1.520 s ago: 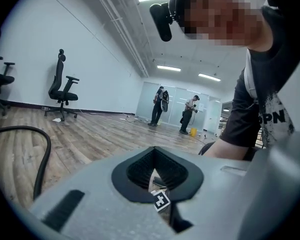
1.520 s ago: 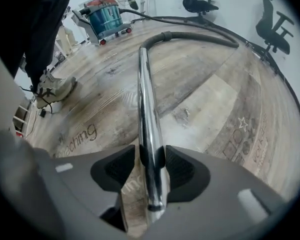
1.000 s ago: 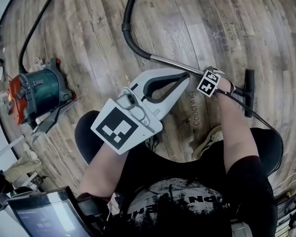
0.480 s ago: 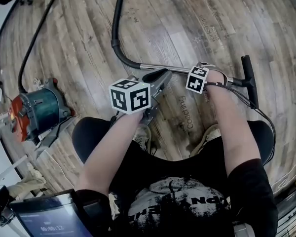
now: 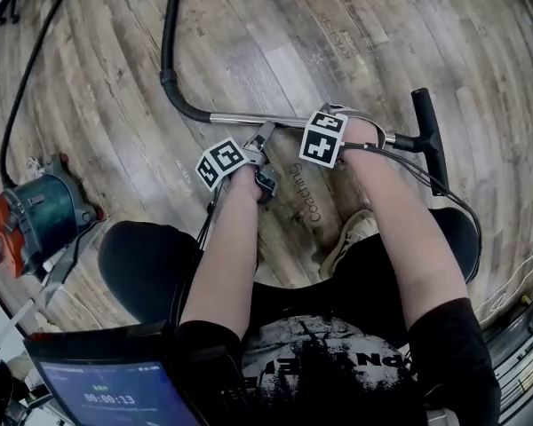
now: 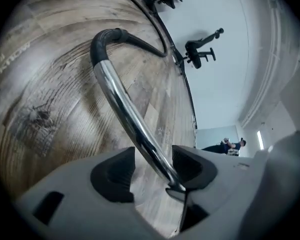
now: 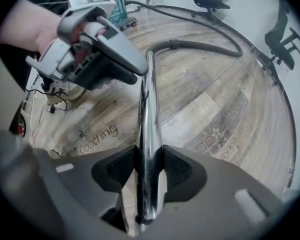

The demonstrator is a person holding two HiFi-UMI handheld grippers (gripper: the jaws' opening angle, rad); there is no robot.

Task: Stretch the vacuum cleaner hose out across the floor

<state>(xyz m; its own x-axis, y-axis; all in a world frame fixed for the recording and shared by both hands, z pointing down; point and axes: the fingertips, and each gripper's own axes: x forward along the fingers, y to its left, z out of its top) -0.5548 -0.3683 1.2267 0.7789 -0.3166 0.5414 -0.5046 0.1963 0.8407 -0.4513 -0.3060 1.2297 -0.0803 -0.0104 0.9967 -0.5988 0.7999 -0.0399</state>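
Right gripper is clamped on the shiny chrome vacuum tube. Left gripper has just been opening its jaws wide, tube between them (not squeezed). The black flexible hose curves off across the wood-plank floor. I'd close the left squarely before pulling.

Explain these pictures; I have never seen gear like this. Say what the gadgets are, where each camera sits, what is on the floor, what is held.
A person holds a two-jaw gripper in each hand. One picture looks down from a head camera; the others look along each gripper's jaws. On the floor are the vacuum cleaner and its black hose, joined to a metal tube. The right gripper clamps that tube. The left gripper has just been opening; the tube runs between them, ungripped.
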